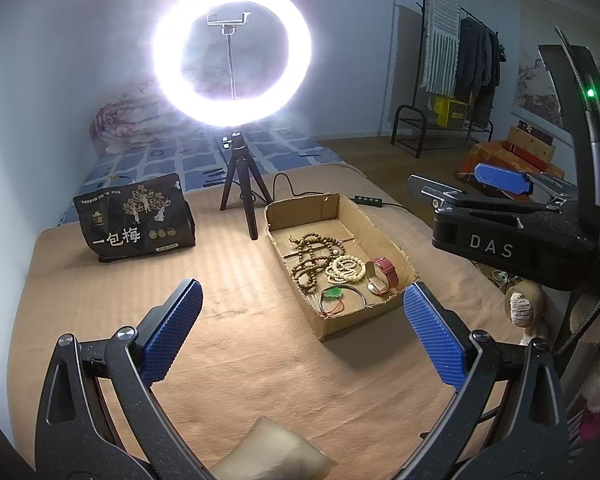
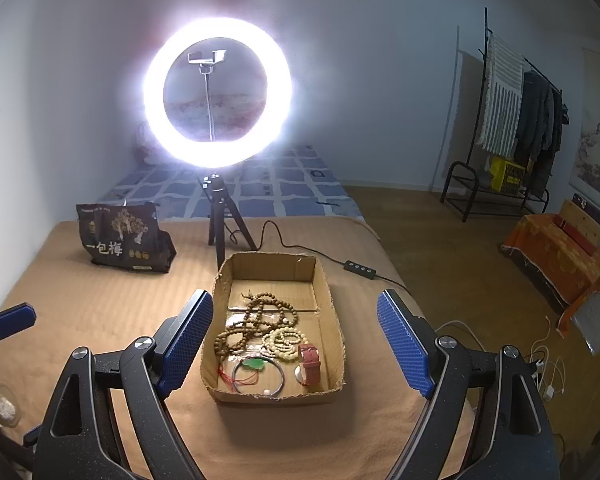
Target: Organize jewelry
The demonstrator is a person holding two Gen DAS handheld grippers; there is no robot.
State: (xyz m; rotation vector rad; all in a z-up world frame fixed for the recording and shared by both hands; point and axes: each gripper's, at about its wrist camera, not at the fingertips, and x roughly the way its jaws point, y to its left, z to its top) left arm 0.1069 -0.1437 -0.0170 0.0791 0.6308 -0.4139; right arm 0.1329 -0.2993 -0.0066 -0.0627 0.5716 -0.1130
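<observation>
Both grippers spread wide, holding nothing: left gripper (image 1: 304, 340) left of the box (image 2: 220, 300), right gripper (image 2: 296, 344) straddling it. Ring light (image 2: 218, 92) stands behind.

We face a lit ring light (image 2: 217, 92) on a small black tripod (image 2: 222, 220), its glare washing over the pale wall (image 2: 360, 60) behind. It stands on a tan blanket (image 2: 100, 300) laid over the bed, with a blue-and-white checked quilt (image 2: 276, 192) beyond. To the right we see wooden flooring (image 2: 440, 248) and a black clothes rack (image 2: 512, 128) hung with garments — and near it, low furniture under an orange cloth (image 2: 556, 260).
</observation>
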